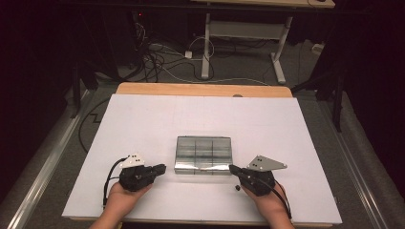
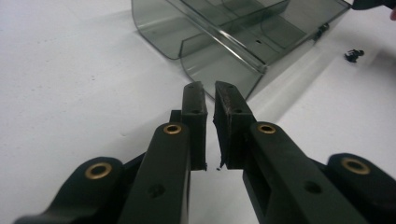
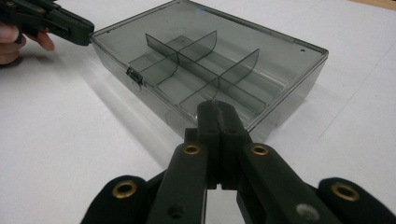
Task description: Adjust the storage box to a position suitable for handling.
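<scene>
A smoky clear plastic box [image 1: 203, 154] with inner dividers lies in the middle of the white board, lid down, with a small latch [image 3: 134, 75] on its front wall. My left gripper [image 1: 161, 168] rests on the board just left of the box's near left corner, pointing at it. Its jaws [image 2: 210, 86] are shut to a thin slit with nothing between them. My right gripper [image 1: 232, 168] sits at the near right corner, its jaws [image 3: 218, 106] shut and empty, their tips close to the box wall. A tiny black part [image 1: 237, 188] lies beside the right gripper.
The white board [image 1: 143, 124] covers a wooden table whose far edge [image 1: 200, 89] shows behind it. Beyond are a desk frame and floor cables [image 1: 157, 57]. Metal rails run along both sides of the table.
</scene>
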Tool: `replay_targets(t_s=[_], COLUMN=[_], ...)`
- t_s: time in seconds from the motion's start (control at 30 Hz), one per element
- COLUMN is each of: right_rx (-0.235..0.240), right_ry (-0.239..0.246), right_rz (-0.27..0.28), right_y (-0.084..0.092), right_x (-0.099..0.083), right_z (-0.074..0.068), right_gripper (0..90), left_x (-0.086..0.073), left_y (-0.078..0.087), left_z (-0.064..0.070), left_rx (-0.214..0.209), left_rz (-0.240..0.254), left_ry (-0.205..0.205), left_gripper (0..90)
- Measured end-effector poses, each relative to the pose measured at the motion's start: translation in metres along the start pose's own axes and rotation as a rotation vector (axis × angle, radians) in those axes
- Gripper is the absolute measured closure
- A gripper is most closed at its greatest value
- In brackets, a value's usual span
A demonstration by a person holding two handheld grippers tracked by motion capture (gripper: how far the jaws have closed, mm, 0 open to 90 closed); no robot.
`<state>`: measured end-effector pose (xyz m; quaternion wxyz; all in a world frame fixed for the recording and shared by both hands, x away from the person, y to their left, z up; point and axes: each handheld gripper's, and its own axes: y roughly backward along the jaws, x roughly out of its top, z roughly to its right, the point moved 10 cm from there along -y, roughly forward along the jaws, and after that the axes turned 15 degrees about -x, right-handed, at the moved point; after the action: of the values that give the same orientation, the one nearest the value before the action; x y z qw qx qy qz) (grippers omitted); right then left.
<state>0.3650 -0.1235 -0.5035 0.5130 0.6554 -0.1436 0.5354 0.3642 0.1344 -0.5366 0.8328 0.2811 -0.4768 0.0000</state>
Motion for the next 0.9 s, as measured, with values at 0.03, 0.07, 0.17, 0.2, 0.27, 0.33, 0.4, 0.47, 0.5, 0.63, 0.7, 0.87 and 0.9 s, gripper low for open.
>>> replay_targets(t_s=[0.03,0.07,0.17,0.2,0.27,0.33,0.4,0.47,0.5,0.63,0.7,0.87,0.9], right_rx=[0.004,0.005,0.010,0.013,0.013,0.022,0.030,0.040,0.044,0.053,0.058,0.069,0.071], right_ry=[-0.001,0.000,0.011,0.016,0.031,0.032,0.040,0.046,0.046,0.055,0.061,0.071,0.069], right_rz=[0.001,0.003,0.010,0.011,0.005,0.003,0.003,0.000,0.000,0.000,0.002,-0.004,-0.007], right_y=[0.000,-0.001,-0.001,-0.002,-0.003,-0.003,-0.003,-0.004,-0.005,-0.005,-0.006,-0.009,-0.009], right_x=[0.000,0.002,0.004,0.005,0.004,0.003,0.002,0.001,0.000,0.001,0.001,0.001,0.001], right_z=[0.000,-0.001,-0.004,-0.006,-0.010,-0.013,-0.017,-0.021,-0.022,-0.027,-0.029,-0.034,-0.036], right_gripper=[90.0,90.0,90.0,90.0,90.0,90.0,90.0,90.0,90.0,90.0,90.0,90.0,90.0], left_x=[0.000,0.000,0.000,-0.001,-0.003,-0.005,-0.004,-0.003,-0.003,-0.001,0.000,-0.001,-0.001], left_y=[0.000,0.000,0.000,0.000,-0.002,-0.004,-0.004,-0.004,-0.003,-0.002,-0.002,-0.001,-0.001], left_z=[0.000,0.000,0.004,0.005,0.004,0.004,0.004,0.005,0.005,0.005,0.003,0.003,0.004], left_rx=[0.000,0.005,-0.008,-0.005,0.000,0.002,0.003,0.008,0.010,0.007,0.004,0.000,-0.003], left_rz=[-0.004,-0.007,-0.016,-0.023,-0.041,-0.055,-0.053,-0.044,-0.040,-0.025,-0.013,-0.008,-0.006], left_ry=[-0.008,-0.017,-0.045,-0.053,-0.053,-0.054,-0.057,-0.051,-0.048,-0.038,-0.020,-0.016,-0.015], left_gripper=[83.9,84.5,87.4,87.4,87.4,87.4,87.4,87.5,87.6,87.6,87.6,87.6,87.6])
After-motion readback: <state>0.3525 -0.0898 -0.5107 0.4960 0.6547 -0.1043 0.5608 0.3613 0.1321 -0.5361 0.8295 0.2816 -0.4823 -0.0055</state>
